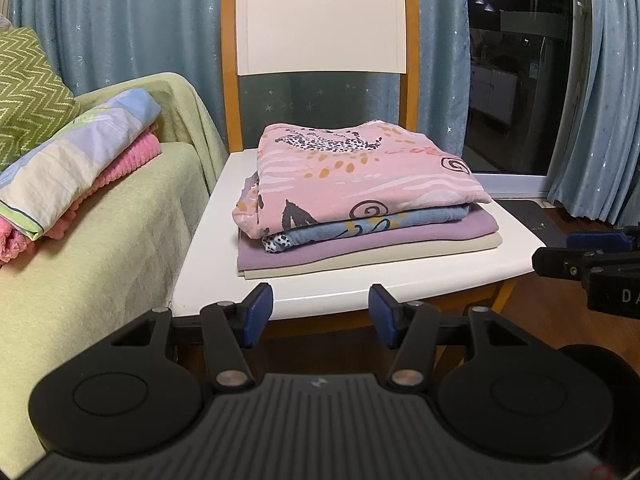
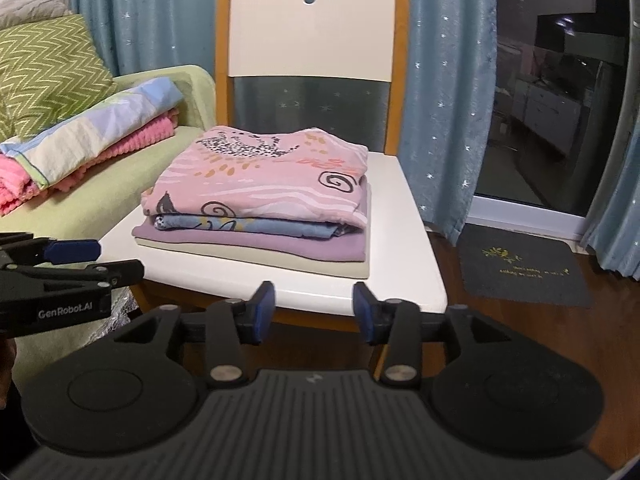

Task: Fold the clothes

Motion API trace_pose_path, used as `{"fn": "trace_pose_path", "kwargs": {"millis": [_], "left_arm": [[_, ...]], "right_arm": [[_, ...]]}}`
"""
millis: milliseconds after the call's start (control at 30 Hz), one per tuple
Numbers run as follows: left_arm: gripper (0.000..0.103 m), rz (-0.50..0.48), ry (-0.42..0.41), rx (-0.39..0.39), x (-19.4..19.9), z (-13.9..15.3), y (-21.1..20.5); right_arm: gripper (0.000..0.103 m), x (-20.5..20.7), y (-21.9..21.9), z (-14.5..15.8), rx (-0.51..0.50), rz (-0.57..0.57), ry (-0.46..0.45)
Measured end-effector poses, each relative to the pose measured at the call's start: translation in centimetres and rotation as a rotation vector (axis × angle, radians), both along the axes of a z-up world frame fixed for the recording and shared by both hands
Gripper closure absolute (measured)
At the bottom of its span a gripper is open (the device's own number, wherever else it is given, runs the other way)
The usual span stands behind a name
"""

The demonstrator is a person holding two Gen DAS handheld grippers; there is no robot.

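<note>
A stack of folded clothes rests on a white chair seat [image 1: 344,292] [image 2: 404,216]. On top lies a pink patterned garment [image 1: 360,176] [image 2: 260,184], under it a blue patterned one [image 1: 380,222] [image 2: 248,226], then a purple one [image 1: 360,246] [image 2: 256,246] and a cream one [image 1: 360,262] [image 2: 320,266]. My left gripper [image 1: 320,314] hangs open just in front of the seat's front edge, with nothing between its blue pads. My right gripper [image 2: 314,312] is likewise open and empty at that edge. Each gripper shows in the other's view from the side, the right gripper [image 1: 560,252] and the left gripper [image 2: 100,260].
A green sofa [image 1: 92,248] [image 2: 100,200] stands left of the chair, with folded blankets [image 1: 80,168] [image 2: 92,140] and a zigzag cushion [image 1: 28,92] [image 2: 48,72] on it. Blue curtains [image 1: 132,24] [image 2: 444,92] and a dark glass door [image 2: 552,112] are behind. A dark mat [image 2: 520,268] lies on the wooden floor at right.
</note>
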State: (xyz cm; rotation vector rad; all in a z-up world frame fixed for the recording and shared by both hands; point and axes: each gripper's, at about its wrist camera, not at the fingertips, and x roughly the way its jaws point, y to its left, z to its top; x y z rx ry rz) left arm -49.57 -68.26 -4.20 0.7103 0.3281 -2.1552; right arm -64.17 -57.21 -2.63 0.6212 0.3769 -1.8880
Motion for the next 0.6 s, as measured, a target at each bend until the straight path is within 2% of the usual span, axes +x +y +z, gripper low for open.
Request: {"fn": "trace_pose_path", "kwargs": {"millis": [67,133,600], "left_arm": [[0.046,-0.001,-0.002,0.002,-0.06,-0.05,0.00],[0.046,-0.002,-0.004,0.005,-0.12,-0.11,0.01],[0.045,0.003,-0.015,0.018,-0.17,-0.37,0.04]], "right_arm": [[0.052,-0.10,0.01,-0.06,-0.003,-0.004,-0.007],[0.050,-0.10,-0.02,-0.10,-0.005,-0.003,-0.010],[0.050,0.47,-0.26,-0.08,-0.004,0.009,-0.004]]}}
